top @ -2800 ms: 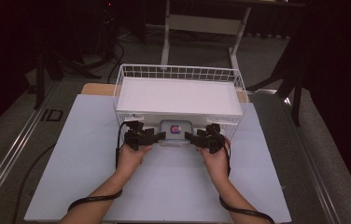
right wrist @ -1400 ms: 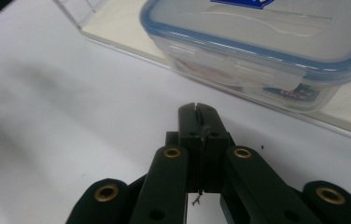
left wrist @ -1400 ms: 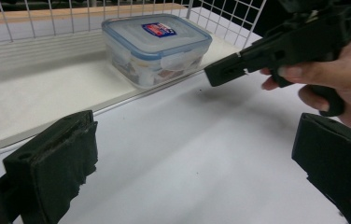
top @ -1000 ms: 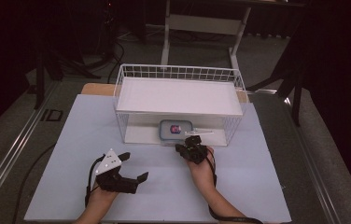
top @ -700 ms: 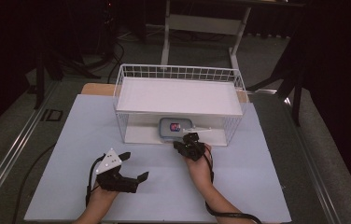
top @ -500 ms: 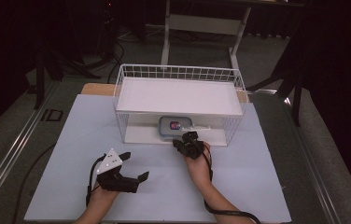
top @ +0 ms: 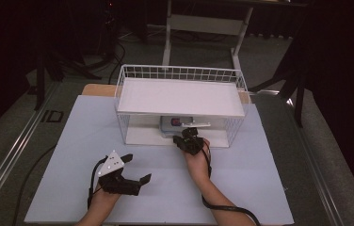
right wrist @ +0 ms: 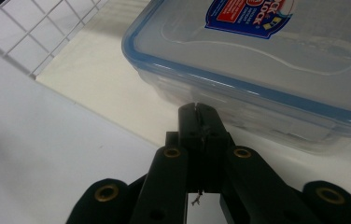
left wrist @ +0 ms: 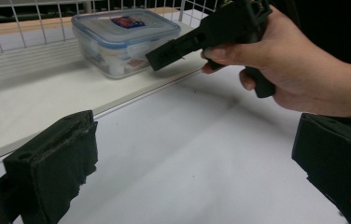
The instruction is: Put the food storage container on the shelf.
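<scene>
Near the front-left corner of the white sheet (top: 260,188): left gripper (top: 135,170), jaws spread wide, nothing between them, resting low over the bare sheet, well apart from the rack (top: 180,96). In its own view, both black pads (left wrist: 57,158) far apart with only white sheet between.

At the sheet's middle, toward the far edge: wire rack, white board on top, lower shelf open to the front. On that lower shelf, near its front edge and about mid-width: clear box (top: 177,126) with blue-rimmed lid and red-blue label, lying flat, lid on.

Just right of centre: right gripper (top: 189,138), jaws pressed fully together, gripping nothing, tips pointed at the box's front wall, at the shelf's front edge. Close up, closed tips (right wrist: 197,112) just short of the box (right wrist: 257,60); touching or not, cannot tell.
</scene>
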Available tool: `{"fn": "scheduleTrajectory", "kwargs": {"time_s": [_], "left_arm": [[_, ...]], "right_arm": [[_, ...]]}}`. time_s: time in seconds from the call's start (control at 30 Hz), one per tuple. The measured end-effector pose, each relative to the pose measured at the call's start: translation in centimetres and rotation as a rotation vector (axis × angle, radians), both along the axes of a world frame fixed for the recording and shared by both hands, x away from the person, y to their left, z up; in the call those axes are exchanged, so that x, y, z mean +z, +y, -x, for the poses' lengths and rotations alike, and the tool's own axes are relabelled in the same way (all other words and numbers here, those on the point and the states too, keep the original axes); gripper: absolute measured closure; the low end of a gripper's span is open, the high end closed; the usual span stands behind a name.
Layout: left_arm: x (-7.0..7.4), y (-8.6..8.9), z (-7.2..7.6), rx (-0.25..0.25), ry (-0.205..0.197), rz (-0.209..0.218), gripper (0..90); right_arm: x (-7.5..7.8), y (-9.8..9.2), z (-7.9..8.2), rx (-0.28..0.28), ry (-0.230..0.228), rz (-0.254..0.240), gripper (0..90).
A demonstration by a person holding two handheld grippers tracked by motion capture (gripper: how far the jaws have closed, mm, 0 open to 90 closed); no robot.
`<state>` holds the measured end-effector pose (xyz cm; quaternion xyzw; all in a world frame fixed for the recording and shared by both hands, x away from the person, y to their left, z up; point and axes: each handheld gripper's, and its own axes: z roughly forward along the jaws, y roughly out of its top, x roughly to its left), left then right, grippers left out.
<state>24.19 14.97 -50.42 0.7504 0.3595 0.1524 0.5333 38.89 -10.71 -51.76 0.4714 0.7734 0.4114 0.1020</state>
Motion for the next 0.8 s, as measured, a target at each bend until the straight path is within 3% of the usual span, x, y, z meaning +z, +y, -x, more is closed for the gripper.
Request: {"fn": "scheduleTrajectory", "kwargs": {"time_s": [0.13,0.53,0.73,0.8], "left_arm": [[0.0,0.0,0.1,-0.004,-0.001,0.006,1.2],[0.0,0.2,0.0,0.003,0.008,0.012,1.2],[0.1,0.1,0.2,-0.009,-0.009,0.022,1.2],[0.3,-0.1,0.3,-0.013,-0.015,0.018,1.2]], "right_arm": [[0.0,0.2,-0.5,-0.008,-0.011,0.007,89.9],[0.1,0.4,-1.1,-0.023,0.022,-0.018,89.6],[0.7,-0.2,0.1,0.03,-0.047,-0.015,84.8],[1.1,-0.6,0.9,0.041,-0.045,-0.014,81.7]]}}
